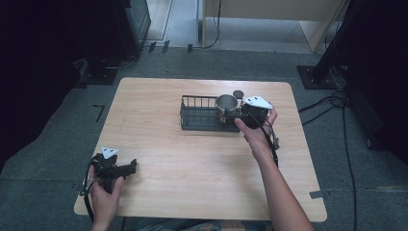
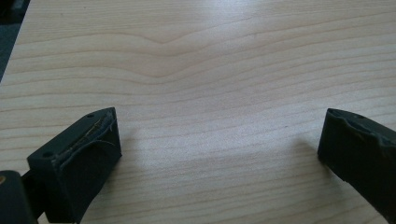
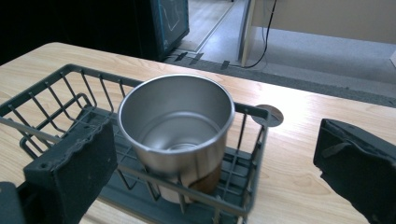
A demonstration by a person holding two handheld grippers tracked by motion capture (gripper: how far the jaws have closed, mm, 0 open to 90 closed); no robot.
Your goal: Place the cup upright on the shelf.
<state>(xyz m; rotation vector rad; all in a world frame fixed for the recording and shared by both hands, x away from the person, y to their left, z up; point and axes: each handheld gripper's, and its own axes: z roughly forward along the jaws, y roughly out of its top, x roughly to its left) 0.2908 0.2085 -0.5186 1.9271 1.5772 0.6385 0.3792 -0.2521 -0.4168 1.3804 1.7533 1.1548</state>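
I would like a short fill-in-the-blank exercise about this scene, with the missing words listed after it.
1. The steel cup stands inside the wire ____.
2. The cup holds nothing; it is ____.
3. The left gripper has its jaws ____ above the bare table.
4. The right gripper is near the basket's ____ end in the high view.

Missing words: basket; empty; open; right

A light wooden table with rounded corners stands on grey carpet. On its far right part sits a dark wire basket, with a steel cup upright in its right end. Just beyond the basket, a round dark cap lies flush in the tabletop. Black cables trail over the floor to the right. At the far left stands a dark cabinet.
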